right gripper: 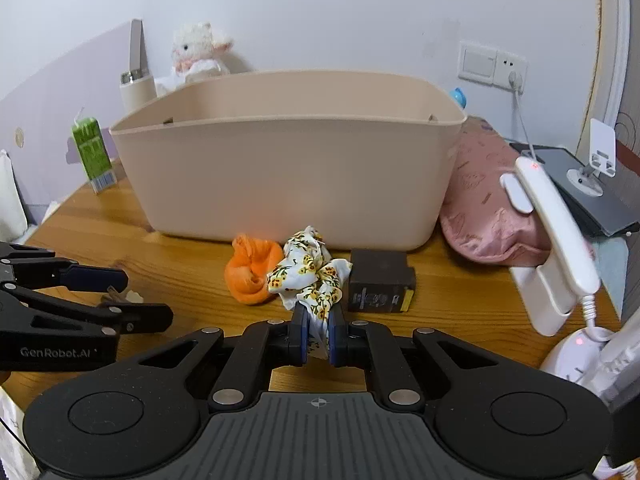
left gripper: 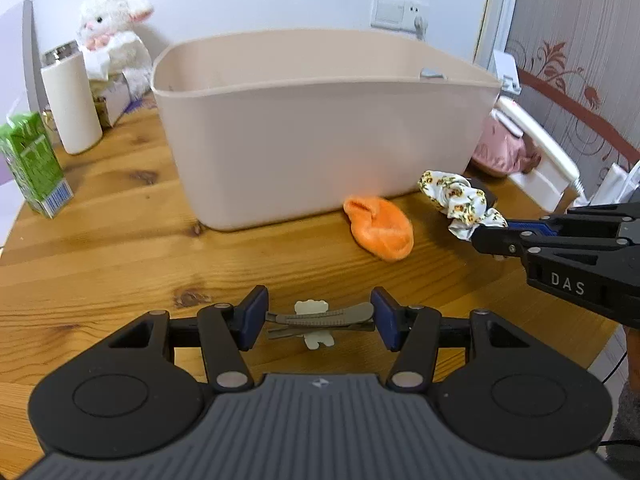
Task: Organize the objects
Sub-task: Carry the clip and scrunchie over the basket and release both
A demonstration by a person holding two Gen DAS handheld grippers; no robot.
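Observation:
A beige plastic bin (left gripper: 320,136) stands on the wooden table (left gripper: 100,248); it also shows in the right wrist view (right gripper: 288,176). My left gripper (left gripper: 320,318) is closed on a grey hair clip with a cream bear charm (left gripper: 320,316), the pads touching its two ends. My right gripper (right gripper: 318,338) is shut on a floral scrunchie (right gripper: 308,276), also seen in the left wrist view (left gripper: 456,196). An orange sock (left gripper: 378,232) lies in front of the bin, left of the scrunchie (right gripper: 250,272). A black battery block (right gripper: 380,286) lies to the right.
A green carton (left gripper: 34,164), a cream bottle (left gripper: 72,100) and a plush lamb (left gripper: 112,28) stand at the left back. A pink pouch (right gripper: 488,200), a white appliance on its stand (right gripper: 548,224) and a dark tablet (right gripper: 592,196) crowd the right side.

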